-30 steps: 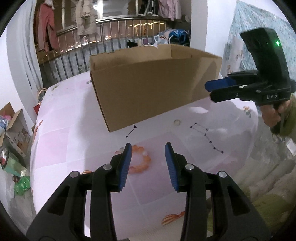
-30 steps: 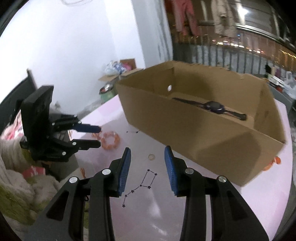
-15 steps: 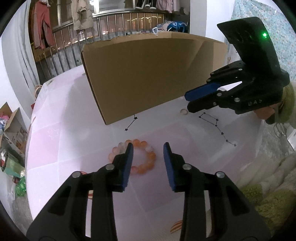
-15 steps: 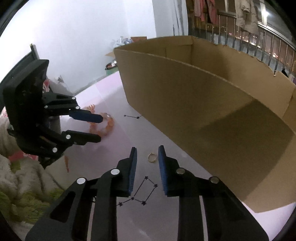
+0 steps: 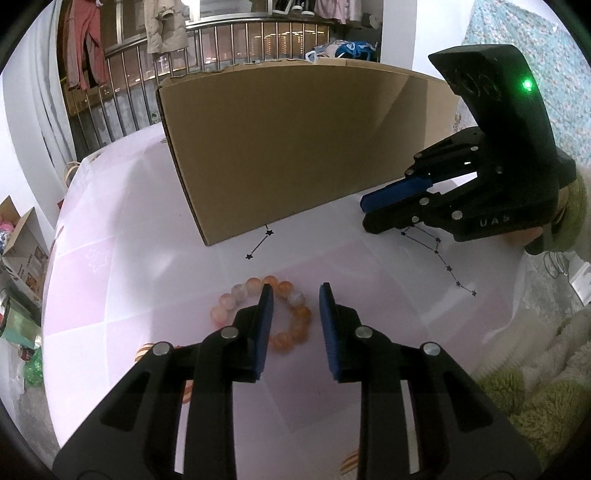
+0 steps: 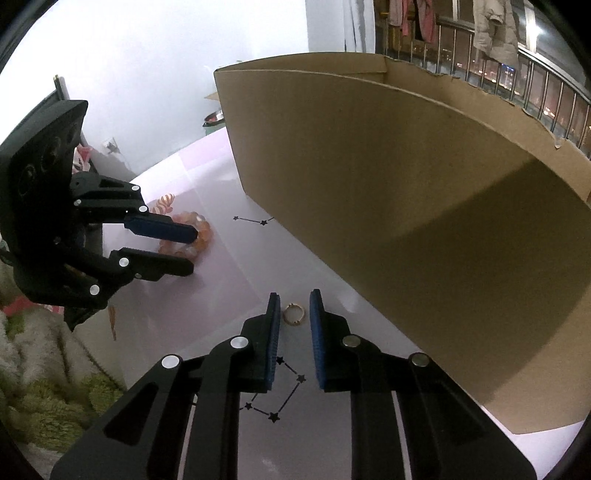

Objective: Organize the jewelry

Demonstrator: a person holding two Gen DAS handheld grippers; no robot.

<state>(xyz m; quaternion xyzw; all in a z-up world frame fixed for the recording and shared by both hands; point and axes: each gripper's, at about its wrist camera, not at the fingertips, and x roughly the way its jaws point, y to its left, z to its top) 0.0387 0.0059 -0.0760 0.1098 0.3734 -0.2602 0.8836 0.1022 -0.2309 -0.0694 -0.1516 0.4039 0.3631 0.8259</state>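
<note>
An orange and pink bead bracelet (image 5: 291, 321) lies on the pink tablecloth (image 5: 129, 295). My left gripper (image 5: 295, 291) is open and low over it, its left finger inside the ring and part of the beads between the jaws. The bracelet also shows in the right wrist view (image 6: 201, 234), under the left gripper (image 6: 190, 249). A small gold ring (image 6: 293, 314) lies on the cloth between the tips of my right gripper (image 6: 294, 301), which is open, jaws narrowly apart. The right gripper also shows in the left wrist view (image 5: 365, 212). A cardboard box (image 5: 288, 147) stands behind both.
The box wall (image 6: 406, 203) rises close on the right of the ring. Black star-line prints (image 6: 280, 398) mark the cloth. A fluffy green and white blanket (image 5: 535, 387) lies by the table edge. Railings and hanging clothes (image 5: 162, 26) are far behind.
Both grippers have come down and forward. The left now straddles part of the bracelet. The right has narrowed its jaws and now brackets the gold ring.
</note>
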